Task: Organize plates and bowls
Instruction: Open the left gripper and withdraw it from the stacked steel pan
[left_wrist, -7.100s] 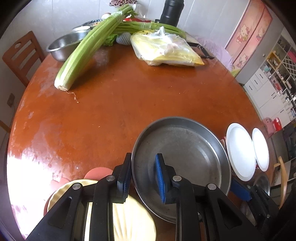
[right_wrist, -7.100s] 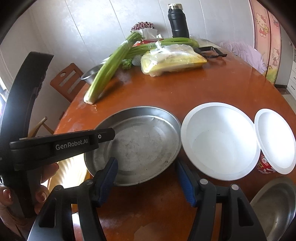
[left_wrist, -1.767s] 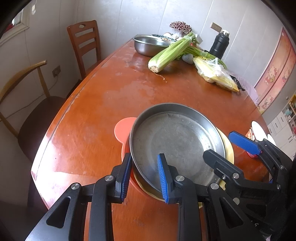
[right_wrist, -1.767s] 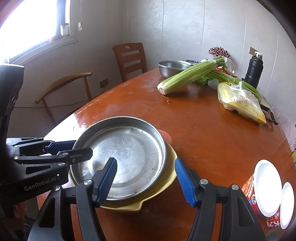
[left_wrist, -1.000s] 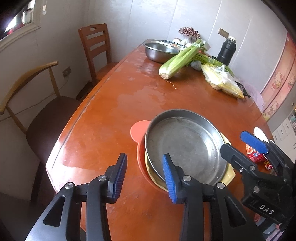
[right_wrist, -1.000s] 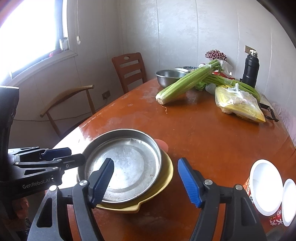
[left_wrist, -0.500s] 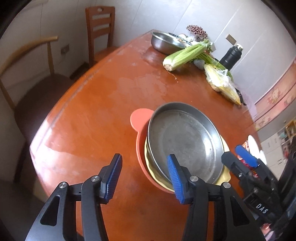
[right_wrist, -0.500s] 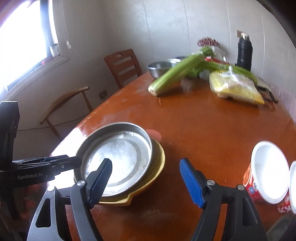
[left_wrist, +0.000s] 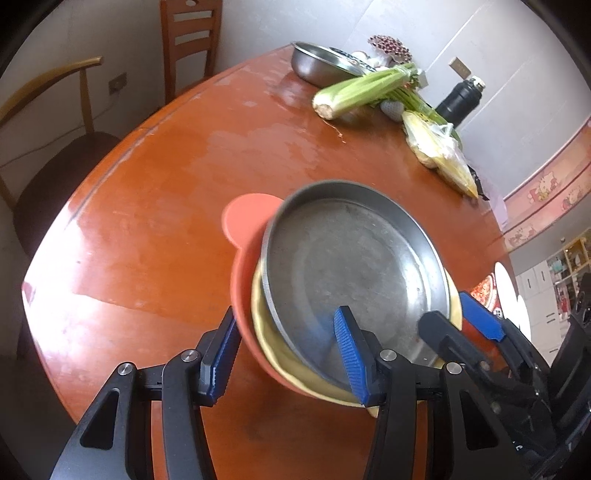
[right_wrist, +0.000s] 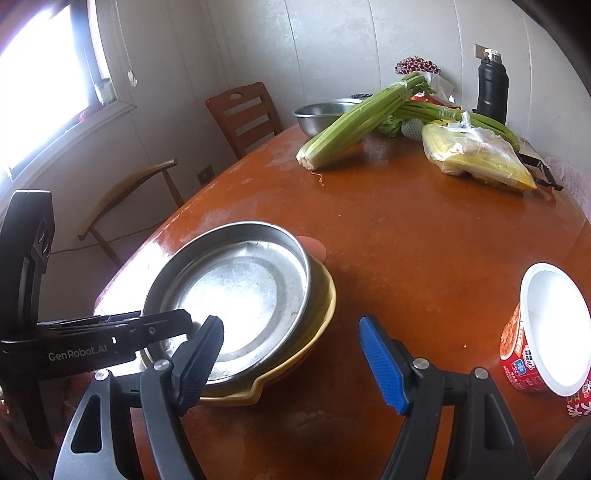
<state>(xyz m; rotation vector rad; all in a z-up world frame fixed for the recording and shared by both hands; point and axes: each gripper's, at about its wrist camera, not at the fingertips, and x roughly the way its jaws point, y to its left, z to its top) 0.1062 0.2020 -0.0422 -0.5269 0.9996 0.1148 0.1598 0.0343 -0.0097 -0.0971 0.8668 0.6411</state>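
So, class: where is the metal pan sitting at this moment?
The metal pan sits on top of a yellow dish and an orange dish, near the table's left edge in the right wrist view, left of the white-lidded cup.

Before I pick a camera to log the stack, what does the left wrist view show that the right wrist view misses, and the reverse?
Only the left wrist view shows the orange bowl cradling the stack from below; the right view catches just a sliver of it. Only the right wrist view shows the window and the whole red noodle cup. Both show the steel pan nested in the yellow dish, the celery, the black flask and the wooden chair.
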